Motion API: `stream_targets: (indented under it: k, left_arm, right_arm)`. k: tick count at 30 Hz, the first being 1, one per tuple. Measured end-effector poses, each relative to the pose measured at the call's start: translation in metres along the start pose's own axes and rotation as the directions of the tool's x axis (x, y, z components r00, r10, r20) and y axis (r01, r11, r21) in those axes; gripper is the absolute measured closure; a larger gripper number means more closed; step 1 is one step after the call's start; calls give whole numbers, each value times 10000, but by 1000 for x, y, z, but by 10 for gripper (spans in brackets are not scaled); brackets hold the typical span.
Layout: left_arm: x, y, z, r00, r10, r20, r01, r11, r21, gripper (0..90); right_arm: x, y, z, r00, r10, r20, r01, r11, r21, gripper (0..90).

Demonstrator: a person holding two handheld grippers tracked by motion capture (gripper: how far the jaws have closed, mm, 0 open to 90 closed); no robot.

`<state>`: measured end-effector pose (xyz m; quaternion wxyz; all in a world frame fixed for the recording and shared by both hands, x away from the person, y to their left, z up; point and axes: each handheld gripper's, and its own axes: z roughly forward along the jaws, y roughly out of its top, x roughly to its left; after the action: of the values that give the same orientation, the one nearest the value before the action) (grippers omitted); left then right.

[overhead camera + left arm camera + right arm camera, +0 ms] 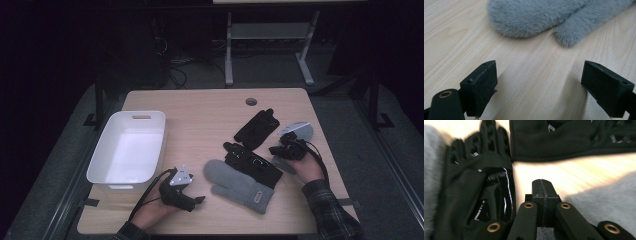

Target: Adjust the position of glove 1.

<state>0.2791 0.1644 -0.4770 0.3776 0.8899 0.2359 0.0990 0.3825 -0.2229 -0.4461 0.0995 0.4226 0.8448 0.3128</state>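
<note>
Wooden table (200,115): white tub (129,149), gloves (256,128), mitten (239,185).

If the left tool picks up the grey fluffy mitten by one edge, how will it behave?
The grey mitten looks soft and thick, so it will probably droop, not stay flat. Its fluffy pile may slip a little between the pads of the open left tool. It seems light, and lying flat on the table, unlikely to roll.
</note>
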Motion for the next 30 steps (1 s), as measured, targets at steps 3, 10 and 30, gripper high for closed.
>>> stream_targets:
  k: [3, 10, 30]
  left_arm:
    - [0, 0, 0, 10000, 8, 16, -8, 10000, 2, 125]
    - [0, 0, 0, 10000, -12, 32, 12, 10000, -4, 125]
    - [0, 0, 0, 10000, -5, 27, 5, 10000, 29, 125]
  right_arm:
    - [-2, -5, 1, 9999, 142, -29, -142, 9997, 183, 900]
    - [-7, -21, -12, 9998, 212, 8, -212, 9996, 189, 900]
    - [-25, -68, -55, 9967, 770, 276, -775, 9968, 178, 900]
